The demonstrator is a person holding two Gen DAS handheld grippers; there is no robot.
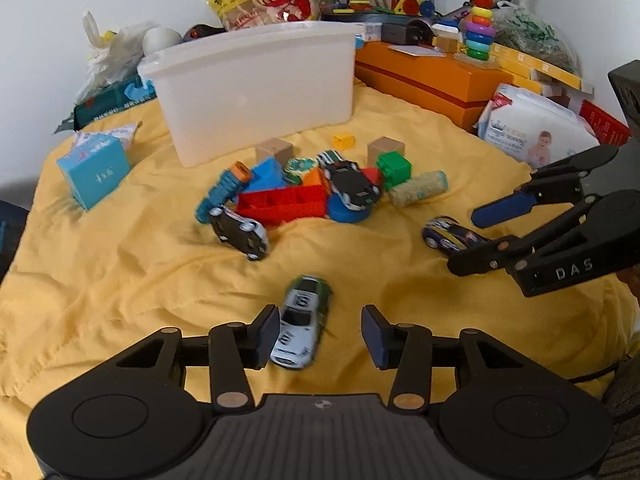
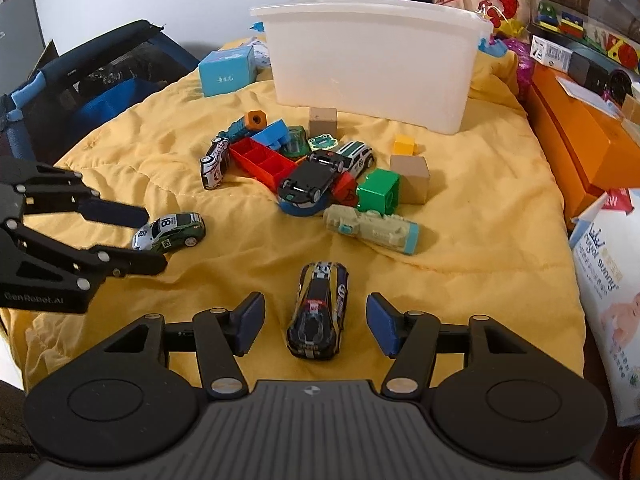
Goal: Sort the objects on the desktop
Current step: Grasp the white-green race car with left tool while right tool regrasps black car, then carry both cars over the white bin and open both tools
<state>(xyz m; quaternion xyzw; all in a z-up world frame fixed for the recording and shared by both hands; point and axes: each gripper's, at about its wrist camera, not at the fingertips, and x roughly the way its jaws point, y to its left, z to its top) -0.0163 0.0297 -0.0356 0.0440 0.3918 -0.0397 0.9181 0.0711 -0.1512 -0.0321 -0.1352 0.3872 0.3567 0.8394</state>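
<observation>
left wrist view: the left gripper (image 1: pixel 320 334) has its fingers wide apart around a white-and-green toy car (image 1: pixel 303 322) lying on the yellow cloth (image 1: pixel 120 280); the left pad sits just beside the car, the right pad is clear of it, nothing is gripped. four toy cars count here, two of them in the toy pile (image 1: pixel 308 190) before the white plastic bin (image 1: pixel 256 88). the right gripper (image 1: pixel 476 240), also spread, half hides a dark blue toy car (image 1: pixel 448 234).

right wrist view: the right gripper (image 2: pixel 316 322) straddles the dark blue toy car (image 2: pixel 318 314) with both pads clear, holding nothing. five cars count here; one in the pile lies upside down. two tan cubes (image 2: pixel 410 178), one green brick (image 2: pixel 378 194). the bin's inside is hidden.
</observation>
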